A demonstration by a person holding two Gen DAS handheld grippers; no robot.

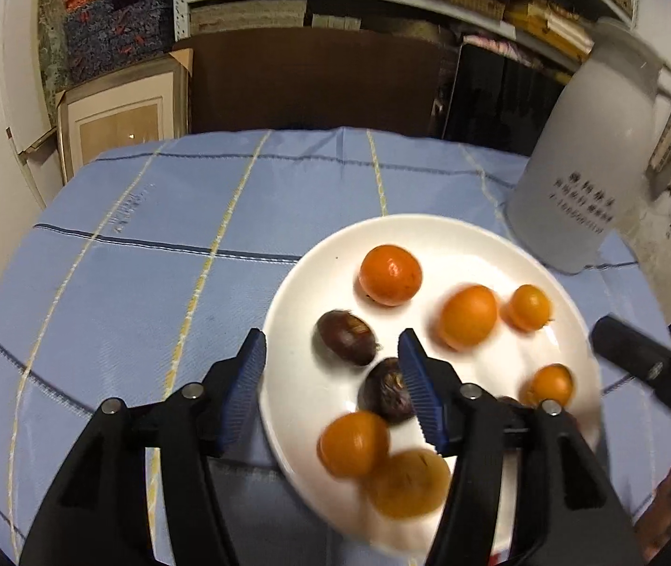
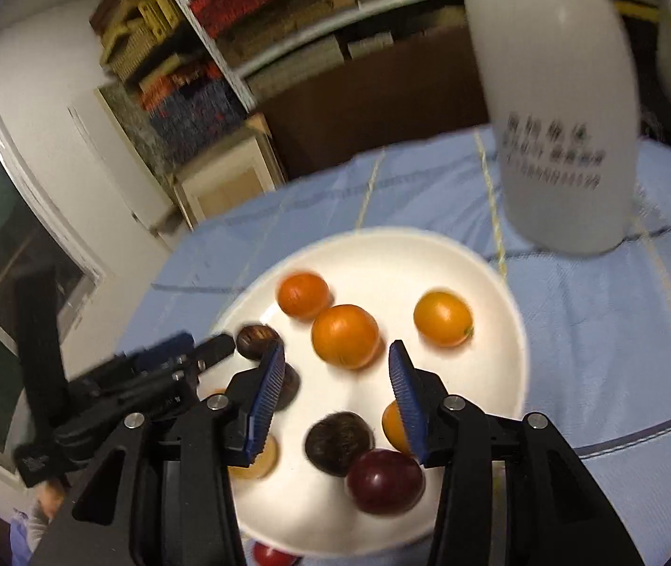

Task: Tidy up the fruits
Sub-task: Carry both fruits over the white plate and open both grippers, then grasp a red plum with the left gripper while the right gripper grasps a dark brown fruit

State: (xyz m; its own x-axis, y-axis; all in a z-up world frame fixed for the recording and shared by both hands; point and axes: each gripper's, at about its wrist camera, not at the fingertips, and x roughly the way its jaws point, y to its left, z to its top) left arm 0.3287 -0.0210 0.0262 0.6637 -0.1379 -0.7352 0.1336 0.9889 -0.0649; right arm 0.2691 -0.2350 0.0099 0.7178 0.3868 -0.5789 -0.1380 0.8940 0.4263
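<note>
— Left wrist view: where's the fruit?
— On the white plate [image 1: 429, 236] — your left gripper [image 1: 333, 375] hovers spread over a chestnut [image 1: 347, 337]; your right gripper [image 2: 337, 398] gapes empty too.
— Grip?
— It's probably hard and slick — pinch its widest middle.

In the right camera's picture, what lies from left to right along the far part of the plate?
Chestnut → darker orange fruit → big orange fruit → lone orange fruit → white jug, beyond the plate.
</note>
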